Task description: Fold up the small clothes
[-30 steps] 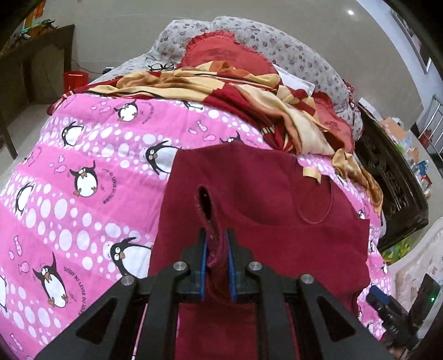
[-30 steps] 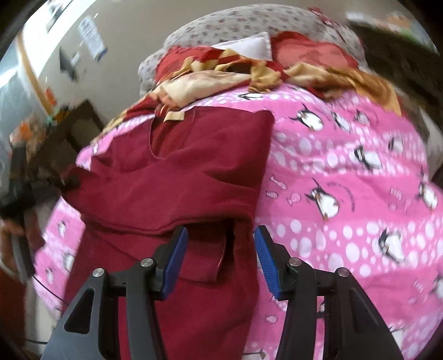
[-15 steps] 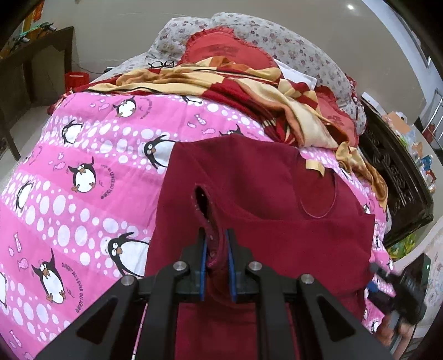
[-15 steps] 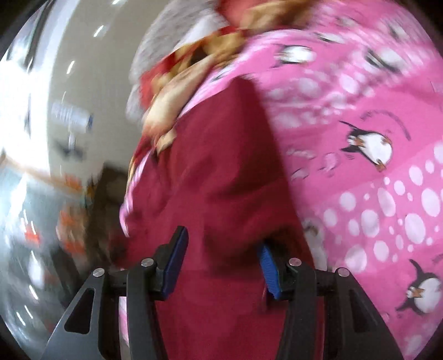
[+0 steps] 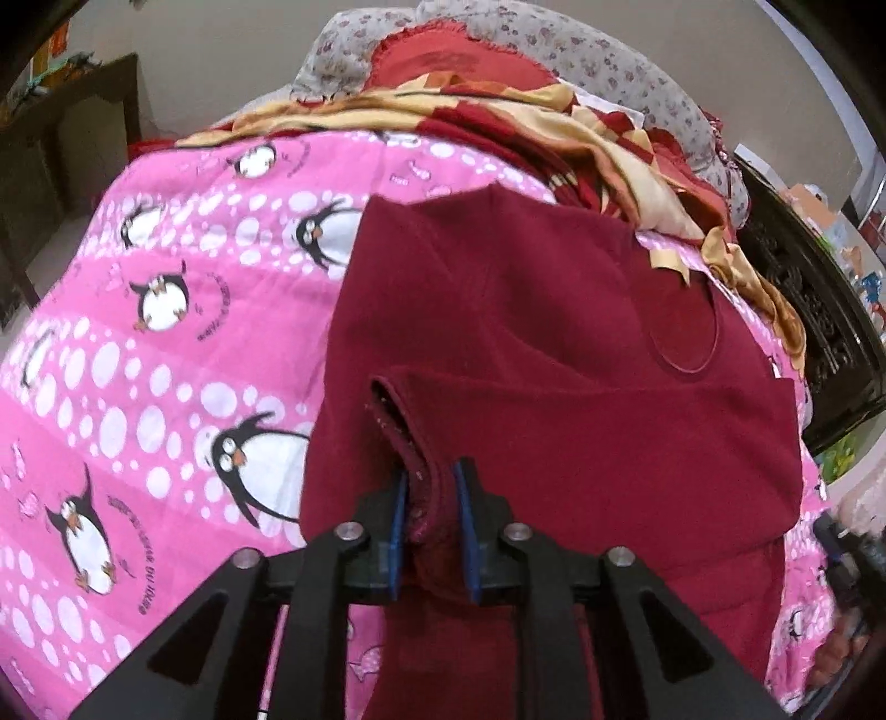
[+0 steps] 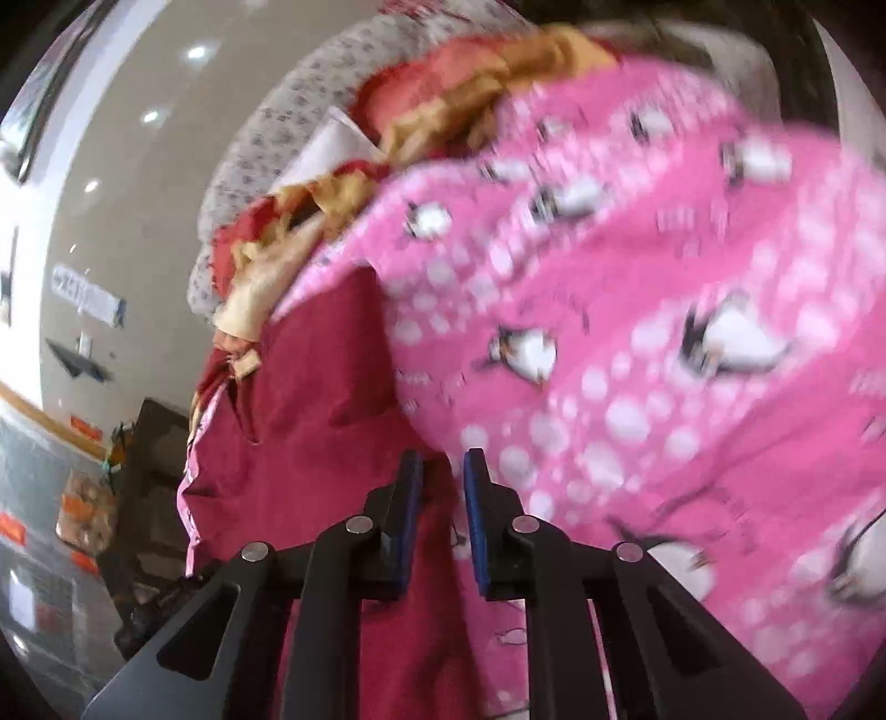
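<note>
A dark red garment [image 5: 554,343] lies on the pink penguin-print bedspread [image 5: 166,332], partly folded over itself. My left gripper [image 5: 431,498] is shut on a bunched hem of the garment near its lower left side. In the right wrist view the same garment [image 6: 310,421] lies at the left, and my right gripper [image 6: 443,487] has its blue pads nearly together on the garment's edge, where it meets the bedspread [image 6: 637,332]. The right wrist view is blurred by motion.
A crumpled red and cream striped cloth [image 5: 498,127] and floral pillows [image 5: 581,50] lie at the head of the bed. A dark carved cabinet [image 5: 819,332] stands to the right of the bed. A dark wooden table [image 5: 50,138] stands at the far left.
My right gripper swung to the garment's right edge and closed from wide open onto it. My left gripper kept its hold and moved slightly forward over the garment.
</note>
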The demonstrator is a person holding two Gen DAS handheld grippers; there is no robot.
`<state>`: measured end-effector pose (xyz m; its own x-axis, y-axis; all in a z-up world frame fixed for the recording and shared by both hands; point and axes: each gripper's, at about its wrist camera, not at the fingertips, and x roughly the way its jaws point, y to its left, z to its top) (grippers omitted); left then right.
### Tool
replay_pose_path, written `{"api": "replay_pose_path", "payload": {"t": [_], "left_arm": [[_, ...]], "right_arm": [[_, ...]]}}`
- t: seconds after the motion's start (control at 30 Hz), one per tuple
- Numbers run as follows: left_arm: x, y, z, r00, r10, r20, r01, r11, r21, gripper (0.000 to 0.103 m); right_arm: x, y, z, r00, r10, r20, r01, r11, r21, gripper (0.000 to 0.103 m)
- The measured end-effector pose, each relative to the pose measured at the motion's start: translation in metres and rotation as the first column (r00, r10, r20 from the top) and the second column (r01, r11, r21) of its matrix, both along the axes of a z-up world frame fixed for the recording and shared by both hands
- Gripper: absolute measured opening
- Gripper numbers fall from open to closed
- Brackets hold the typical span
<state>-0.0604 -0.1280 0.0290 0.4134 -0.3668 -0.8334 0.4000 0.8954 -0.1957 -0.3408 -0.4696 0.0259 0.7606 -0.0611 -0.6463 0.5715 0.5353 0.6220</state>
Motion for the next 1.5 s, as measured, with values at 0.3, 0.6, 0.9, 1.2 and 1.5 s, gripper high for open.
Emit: {"api": "replay_pose_path", "payload": {"t": [0.3,0.6,0.9,1.2,1.5], "left_arm": [[-0.007,0.004,0.011,1.0,0.021,0.021,-0.02,0.999,-0.033,0.054],[-0.006,0.005,0.008,0.999,0.019,0.049,-0.019,1.0,-0.005,0.064],[-0.003,0.007,0.005,0.997,0.031,0.064,-0.031,1.0,0.002,0.064],[0.009,0.007,-0.022,0.999,0.048,0.0,-0.048,0.998,0.046,0.07],[0.015,0.02,0.0,0.993,0.104,0.05,-0.105,0.994,0.013,0.071]], "right_arm": [[0.089,-0.018,0.014,0.985,0.153,-0.077,-0.161,0.98,-0.118,0.072],[0.125,-0.022,0.004,0.958,0.208,-0.2,-0.256,0.931,-0.259,0.028],[0.089,-0.02,0.027,0.98,0.137,-0.144,-0.175,0.94,-0.292,0.035],[0.083,0.015,-0.011,0.919,0.23,-0.32,-0.328,0.897,-0.296,0.035],[0.086,0.015,0.034,0.945,0.238,-0.223,-0.306,0.881,-0.362,0.035]]}}
